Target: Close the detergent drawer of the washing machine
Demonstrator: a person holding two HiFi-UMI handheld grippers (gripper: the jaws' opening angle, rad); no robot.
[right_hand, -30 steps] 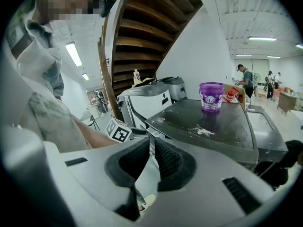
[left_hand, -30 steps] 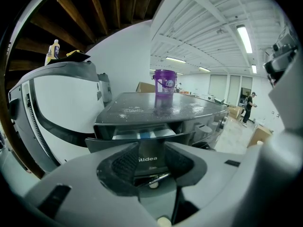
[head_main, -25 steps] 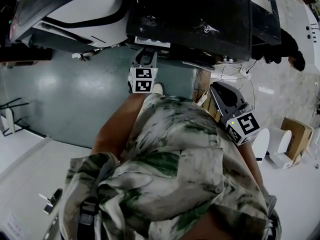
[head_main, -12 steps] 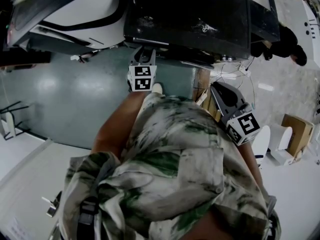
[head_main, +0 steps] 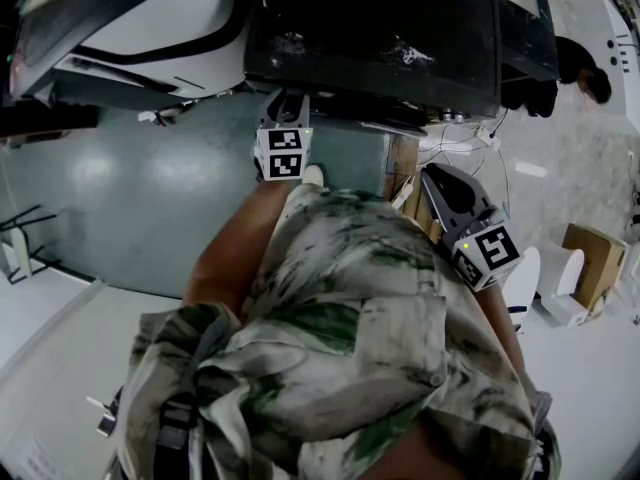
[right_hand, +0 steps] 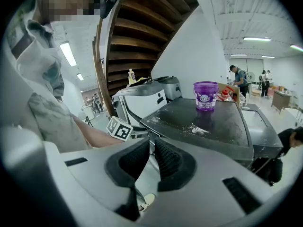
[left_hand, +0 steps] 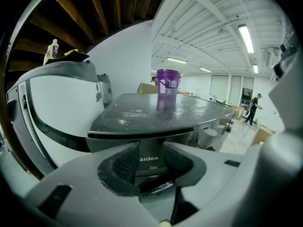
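The dark washing machine [head_main: 380,28] stands in front of me, white powder on its lid. My left gripper [head_main: 288,106] points at its front edge. In the left gripper view the jaws [left_hand: 151,145] stand wide and are closing. The machine's front panel with the Midea logo [left_hand: 149,159] shows between them, and no pad presses on it. Whether the drawer sticks out I cannot tell. My right gripper [head_main: 446,190] hangs to the right, off the machine. Its jaws [right_hand: 151,142] leave only a narrow slit with nothing in it.
A purple bucket [left_hand: 168,84] stands on the lid. A white machine [head_main: 150,28] adjoins on the left, over green floor [head_main: 120,188]. Cables [head_main: 470,138] and cardboard boxes [head_main: 590,263] lie to the right. A person [head_main: 575,63] is at the far right.
The left gripper has edged slightly toward the machine's front, and the light strip at that edge now shows less. The right gripper has stayed put.
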